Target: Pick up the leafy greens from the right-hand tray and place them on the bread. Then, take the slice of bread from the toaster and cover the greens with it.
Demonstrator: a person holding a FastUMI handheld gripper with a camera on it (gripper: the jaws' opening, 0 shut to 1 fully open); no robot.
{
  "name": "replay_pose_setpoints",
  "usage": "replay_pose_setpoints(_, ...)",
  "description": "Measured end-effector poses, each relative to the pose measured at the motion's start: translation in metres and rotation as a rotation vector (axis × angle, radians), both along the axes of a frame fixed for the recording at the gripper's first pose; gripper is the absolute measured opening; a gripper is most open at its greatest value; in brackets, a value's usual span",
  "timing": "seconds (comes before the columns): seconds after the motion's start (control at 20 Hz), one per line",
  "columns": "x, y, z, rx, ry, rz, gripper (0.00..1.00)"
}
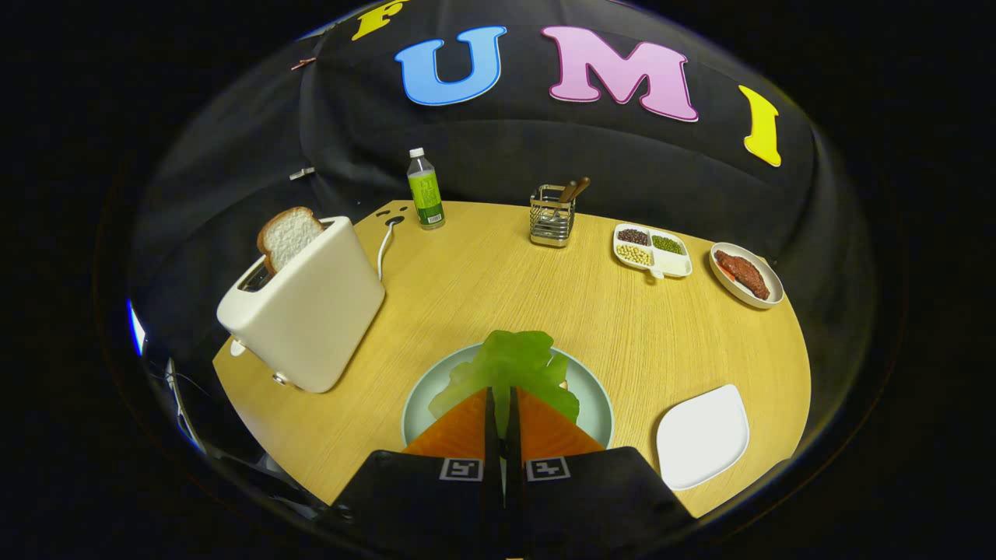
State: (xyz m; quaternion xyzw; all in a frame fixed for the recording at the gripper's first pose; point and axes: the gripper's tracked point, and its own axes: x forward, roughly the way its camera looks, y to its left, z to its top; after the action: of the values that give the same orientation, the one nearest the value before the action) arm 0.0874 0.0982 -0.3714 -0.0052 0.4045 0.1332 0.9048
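Note:
My gripper [502, 395] is shut on the leafy greens [515, 359], which fan out just ahead of the fingertips. They hang over a round pale green plate [601, 416] directly below the fingers. The bread on that plate is hidden under the greens. To the left stands a cream toaster [311, 311], tilted in this view, with a slice of white bread [288, 236] sticking up from its slot. A white square tray [703, 435] lies bare to the right of the plate.
Along the far side of the wooden table [498, 280] stand a green-labelled bottle [426, 189], a wire utensil holder [552, 215], a divided dish of beans [652, 250] and a small plate with meat [745, 274]. The toaster's cord [383, 247] runs behind it.

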Motion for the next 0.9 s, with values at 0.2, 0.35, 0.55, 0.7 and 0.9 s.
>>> replay_pose_setpoints(0.2, -0.002, 0.005, -0.017, -0.022, 0.018, 0.013, 0.11)
replay_pose_setpoints(0.35, -0.013, 0.008, -0.03, -0.027, 0.062, 0.015, 0.32)
replay_pose_setpoints(0.55, -0.015, 0.01, -0.026, -0.021, 0.06, 0.004, 0.87)
replay_pose_setpoints(0.7, -0.014, 0.008, -0.011, -0.012, 0.021, -0.019, 1.0)
replay_pose_setpoints(0.9, -0.014, 0.013, 0.021, 0.021, -0.04, -0.048, 0.99)
